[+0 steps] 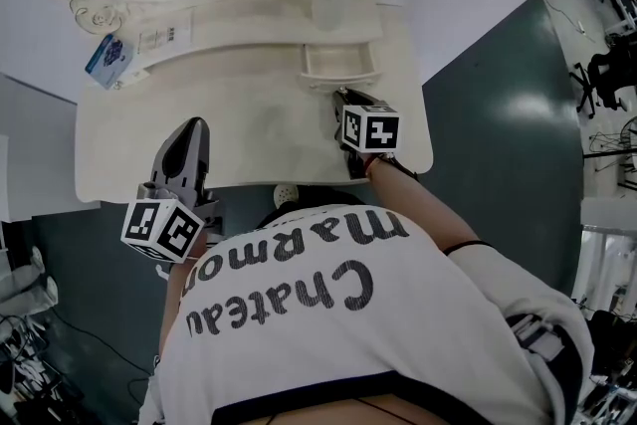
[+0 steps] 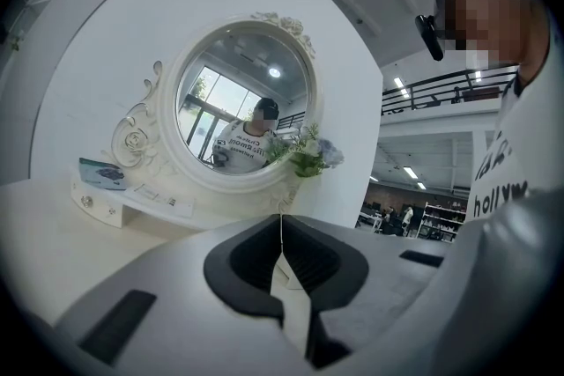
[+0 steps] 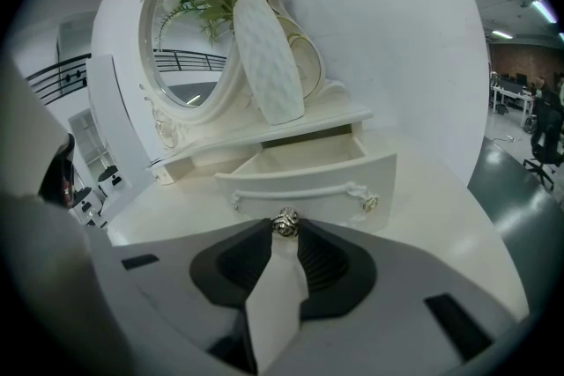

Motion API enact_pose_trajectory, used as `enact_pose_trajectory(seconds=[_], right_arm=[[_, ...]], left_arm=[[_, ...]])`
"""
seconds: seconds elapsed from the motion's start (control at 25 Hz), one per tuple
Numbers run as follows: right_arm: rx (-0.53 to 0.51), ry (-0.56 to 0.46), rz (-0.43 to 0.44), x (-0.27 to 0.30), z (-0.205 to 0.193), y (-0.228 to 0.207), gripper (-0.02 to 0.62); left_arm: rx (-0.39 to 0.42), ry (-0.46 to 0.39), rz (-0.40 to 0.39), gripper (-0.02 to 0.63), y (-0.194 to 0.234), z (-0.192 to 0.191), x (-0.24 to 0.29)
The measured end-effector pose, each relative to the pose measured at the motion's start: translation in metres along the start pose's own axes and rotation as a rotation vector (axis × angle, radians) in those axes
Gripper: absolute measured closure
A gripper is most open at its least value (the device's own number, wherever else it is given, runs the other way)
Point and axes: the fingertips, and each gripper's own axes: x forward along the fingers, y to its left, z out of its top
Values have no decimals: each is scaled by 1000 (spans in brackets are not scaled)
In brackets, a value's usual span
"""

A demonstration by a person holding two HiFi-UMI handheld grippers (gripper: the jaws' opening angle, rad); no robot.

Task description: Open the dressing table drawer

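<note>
In right tool (image 3: 284, 230), drawer knob (image 3: 285, 221).

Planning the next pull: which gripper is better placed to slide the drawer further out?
Right. The right gripper grips the knob of the open drawer; the left gripper is shut, empty, facing the mirror.

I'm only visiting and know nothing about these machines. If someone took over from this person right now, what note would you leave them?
Left gripper: jaws shut, nothing in them, held over the left of the white dressing table.
Right gripper: closed on the small ornate metal knob of the little white drawer, which sits under the white textured vase.
Done: the drawer is pulled out and its inside shows.
Left: probably only to let go of the knob and draw back.
</note>
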Motion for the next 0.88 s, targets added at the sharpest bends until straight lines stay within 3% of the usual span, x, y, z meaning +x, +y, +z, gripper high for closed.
enact_pose_trajectory(seconds=[0.88], right_arm=[[29, 31, 63, 1, -2, 3, 489]], left_arm=[[2, -12, 1, 583, -4, 3, 9]])
